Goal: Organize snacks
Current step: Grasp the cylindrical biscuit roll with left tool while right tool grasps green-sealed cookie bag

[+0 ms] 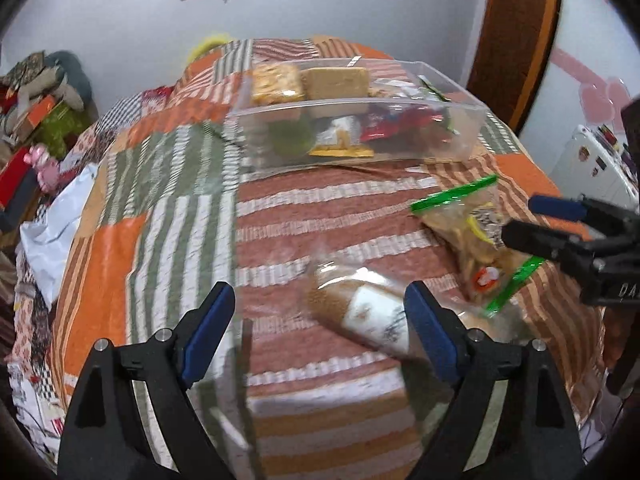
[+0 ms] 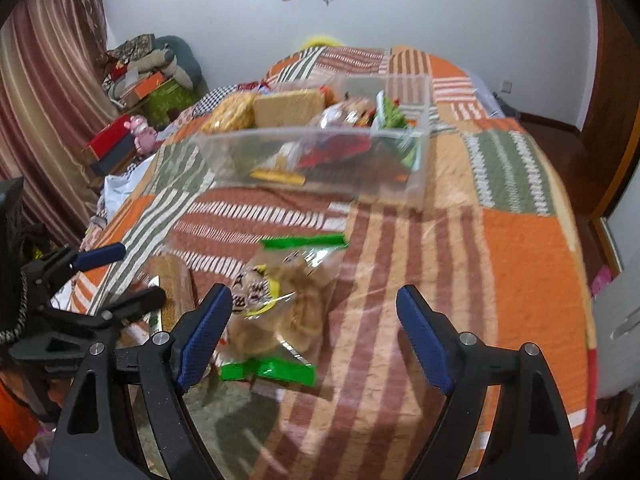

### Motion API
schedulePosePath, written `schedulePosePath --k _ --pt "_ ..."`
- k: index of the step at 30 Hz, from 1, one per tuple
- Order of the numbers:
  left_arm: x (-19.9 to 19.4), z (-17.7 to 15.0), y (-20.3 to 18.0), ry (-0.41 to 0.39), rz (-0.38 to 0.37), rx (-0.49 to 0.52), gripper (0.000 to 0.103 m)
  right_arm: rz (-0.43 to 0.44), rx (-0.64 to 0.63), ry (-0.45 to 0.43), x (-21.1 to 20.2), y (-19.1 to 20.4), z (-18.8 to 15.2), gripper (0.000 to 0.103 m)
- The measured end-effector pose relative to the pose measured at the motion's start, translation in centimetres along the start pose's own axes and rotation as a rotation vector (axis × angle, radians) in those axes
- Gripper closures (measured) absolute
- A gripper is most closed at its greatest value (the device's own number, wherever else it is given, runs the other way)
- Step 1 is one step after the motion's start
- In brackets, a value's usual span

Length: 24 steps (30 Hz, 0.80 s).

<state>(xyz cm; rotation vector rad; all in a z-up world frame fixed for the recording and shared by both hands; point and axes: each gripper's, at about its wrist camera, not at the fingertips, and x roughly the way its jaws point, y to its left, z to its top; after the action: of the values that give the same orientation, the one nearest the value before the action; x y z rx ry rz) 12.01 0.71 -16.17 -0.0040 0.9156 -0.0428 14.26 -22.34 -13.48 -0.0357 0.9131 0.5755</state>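
A clear plastic bin (image 1: 464, 140) (image 2: 416, 176) holding several snack packs stands on the patchwork quilt. A brown snack pack with a white label (image 1: 360, 308) (image 2: 176, 284) lies just ahead of my open, empty left gripper (image 1: 320, 324), near its right finger. Zip bags with green seals (image 1: 472, 236) (image 2: 284, 312) lie between the pads of my open, empty right gripper (image 2: 312, 328), closer to its left pad. The right gripper (image 1: 536, 220) shows at the right of the left wrist view, and the left gripper (image 2: 124, 276) at the left of the right wrist view.
The quilt (image 1: 168, 216) (image 2: 520, 280) covers a bed. Boxes, toys and clutter (image 1: 36, 128) (image 2: 140, 92) sit beyond its left side. A wooden door (image 1: 516, 40) is at the right, a curtain (image 2: 44, 100) at the left.
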Motion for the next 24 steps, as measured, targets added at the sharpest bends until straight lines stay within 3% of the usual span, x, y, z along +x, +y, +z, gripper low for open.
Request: schedulePosePath --k 5,8,11,14,19,24 --pt "0.3 -0.6 2.3 0.067 -0.047 -0.082 0.015 0.002 -0.029 0.024 1.2 1.2 -0.4 0.021" --pt "-0.1 -0.9 2.2 0.067 -0.077 -0.089 0.015 -0.010 -0.058 0.047 2.2 1.6 -0.5 0.022" --pt "-0.1 -0.8 1.1 0.084 -0.119 -0.070 0.015 0.020 -0.064 0.085 3.1 1.7 -0.9 0.045" --pt "0.5 -0.3 -0.2 0.100 -0.132 -0.060 0.015 0.031 -0.067 0.073 2.5 1.5 -1.2 0.048" --pt "1.8 0.8 -1.5 0.135 -0.230 -0.104 0.015 0.021 -0.052 0.061 1.1 0.3 -2.1 0.052" --pt "3.6 1.1 -3.8 0.165 -0.235 -0.068 0.015 -0.011 -0.005 0.040 -0.8 -2.0 -2.7 0.053"
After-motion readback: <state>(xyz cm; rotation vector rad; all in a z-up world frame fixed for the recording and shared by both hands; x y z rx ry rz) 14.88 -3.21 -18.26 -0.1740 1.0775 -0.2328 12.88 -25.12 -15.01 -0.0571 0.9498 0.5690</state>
